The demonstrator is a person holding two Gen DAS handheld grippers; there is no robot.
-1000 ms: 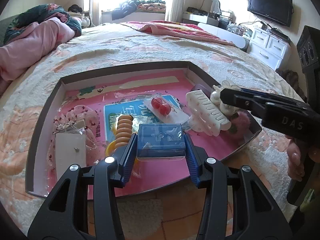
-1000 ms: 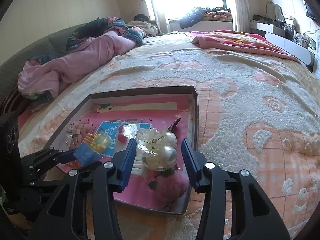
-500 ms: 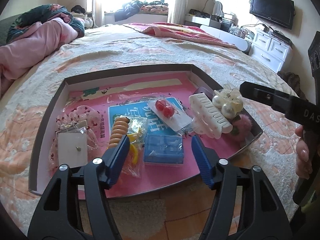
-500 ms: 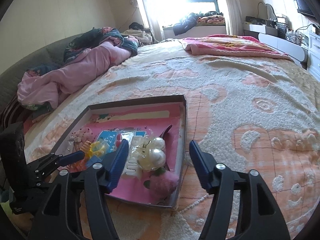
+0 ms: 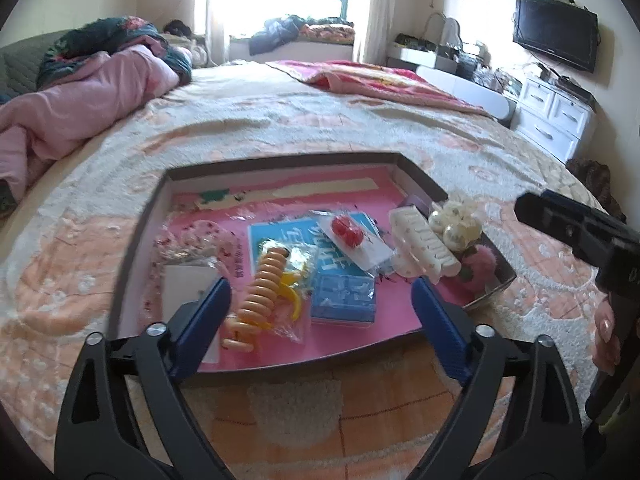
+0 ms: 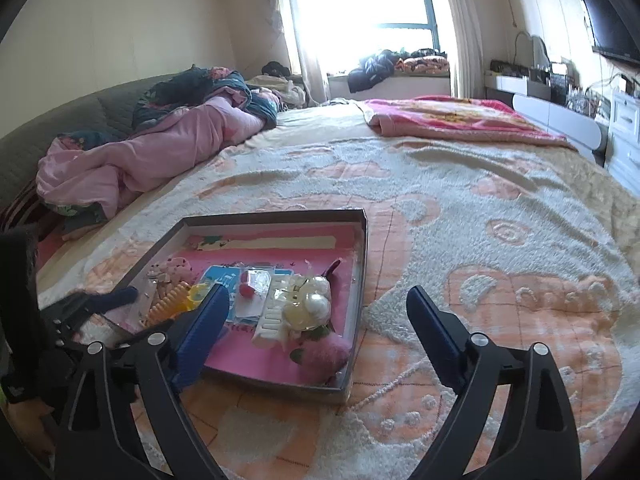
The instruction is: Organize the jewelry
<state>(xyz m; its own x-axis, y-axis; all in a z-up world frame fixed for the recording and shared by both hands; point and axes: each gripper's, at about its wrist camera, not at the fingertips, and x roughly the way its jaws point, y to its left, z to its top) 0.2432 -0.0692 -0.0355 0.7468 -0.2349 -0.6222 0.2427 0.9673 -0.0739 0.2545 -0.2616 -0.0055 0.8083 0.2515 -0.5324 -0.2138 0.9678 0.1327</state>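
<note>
both grippers' jaws hang released over the tray (image 5: 138,240), blue box (image 5: 344,298) lying inside.

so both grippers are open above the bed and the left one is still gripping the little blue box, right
Not quite. The left gripper is open too, but it grips nothing: in the left wrist view the blue box lies in the tray between its spread fingers. The right gripper is open.

Large white characters are showing on the blue card (image 5: 320,240) in the tray (image 5: 136,240), possibly Chinese, but partly covered and too blurred to read.
</note>
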